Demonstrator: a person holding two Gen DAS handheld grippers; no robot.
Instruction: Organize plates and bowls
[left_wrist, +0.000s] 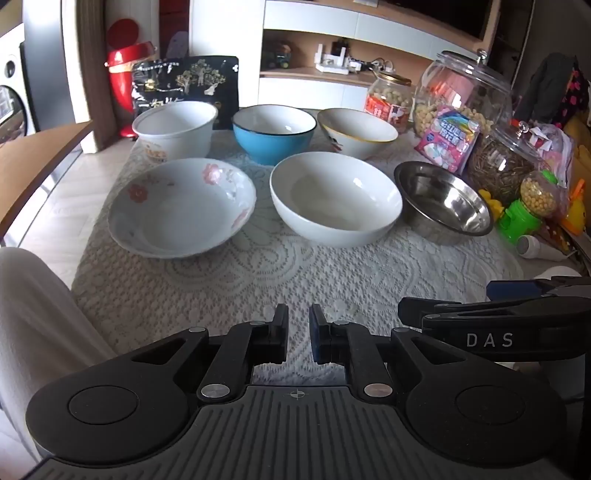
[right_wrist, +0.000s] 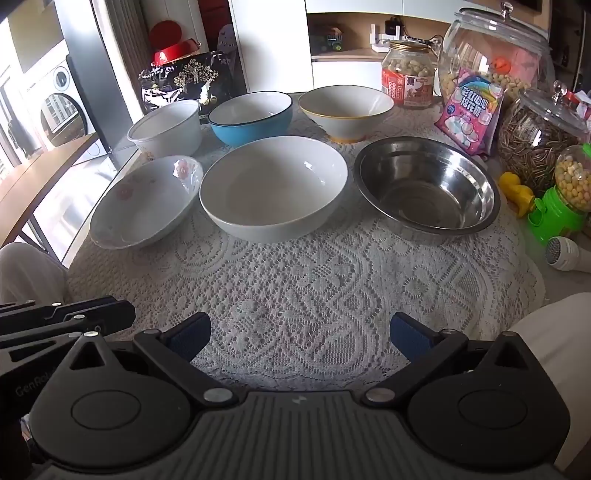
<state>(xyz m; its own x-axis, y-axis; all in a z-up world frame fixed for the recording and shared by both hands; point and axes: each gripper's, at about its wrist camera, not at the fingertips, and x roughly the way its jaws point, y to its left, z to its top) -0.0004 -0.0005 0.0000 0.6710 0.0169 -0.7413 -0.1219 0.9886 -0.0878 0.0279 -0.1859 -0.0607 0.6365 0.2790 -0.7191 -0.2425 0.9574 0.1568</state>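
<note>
Your fingers held nothing: the left gripper (left_wrist: 298, 338) was nearly closed, the right gripper (right_wrist: 300, 334) spread wide.

Six empty bowls sat mid-frame in two rows on the lace cloth (right_wrist: 295, 295): the flowered bowl (left_wrist: 181, 206), white bowl (left_wrist: 334, 199) and steel bowl (left_wrist: 443, 201) in front, the tall white bowl (left_wrist: 175, 129), blue bowl (left_wrist: 273, 133) and gold-rimmed bowl (left_wrist: 356, 133) behind. You had bare cloth between grippers and bowls. Snack-filled jars (right_wrist: 495, 55) crowded the upper right; the table edge ran down the left, and the far right was cut off.
</note>
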